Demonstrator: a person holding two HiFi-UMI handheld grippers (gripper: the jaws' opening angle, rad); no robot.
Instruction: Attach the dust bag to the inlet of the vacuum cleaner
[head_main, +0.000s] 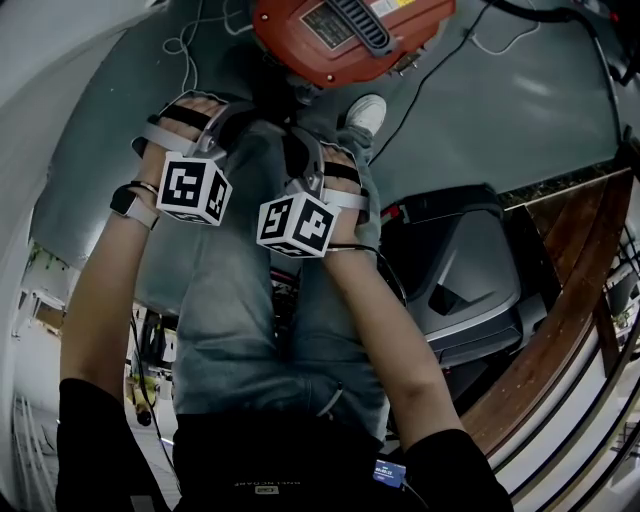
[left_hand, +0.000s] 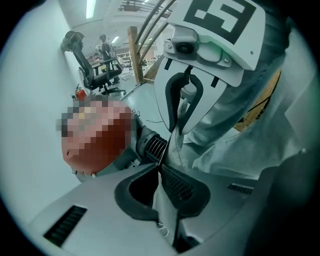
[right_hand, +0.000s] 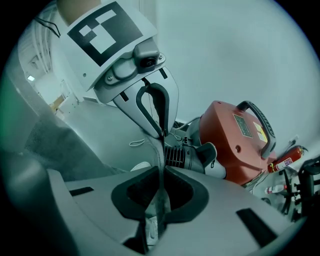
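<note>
Nearest the lens in each gripper view, a fold of pale grey woven cloth is seen pinched flat between dark ribbed pads. This is the dust bag (left_hand: 172, 150), and it is gripped by both tools at once.

Left gripper (left_hand: 161, 170): the jaws are closed almost fully, with only the thickness of the cloth between them. Right gripper (right_hand: 162, 172): the jaws are likewise clamped on the cloth, and a narrow crease of it is passed down through them.

Between the two grippers the bag's edge is drawn into a taut strip, just in front of the vacuum cleaner (right_hand: 240, 145). The vacuum cleaner is shown as a rounded orange-red body. A black carrying handle (right_hand: 260, 130) is fitted on top, and a black ribbed inlet (right_hand: 177, 156) projects toward the grippers. The stretched cloth is held just beside the mouth of the inlet; whether the two are touching cannot be told.

In the head view the vacuum cleaner is seen on the grey floor (head_main: 520, 110) beyond both hands. On the near side of the vacuum cleaner, the left marker cube (head_main: 195, 188) and the right marker cube (head_main: 295, 224) are turned toward the camera. A white shoe (head_main: 367, 112) is seen close beside the vacuum cleaner's near edge.
</note>
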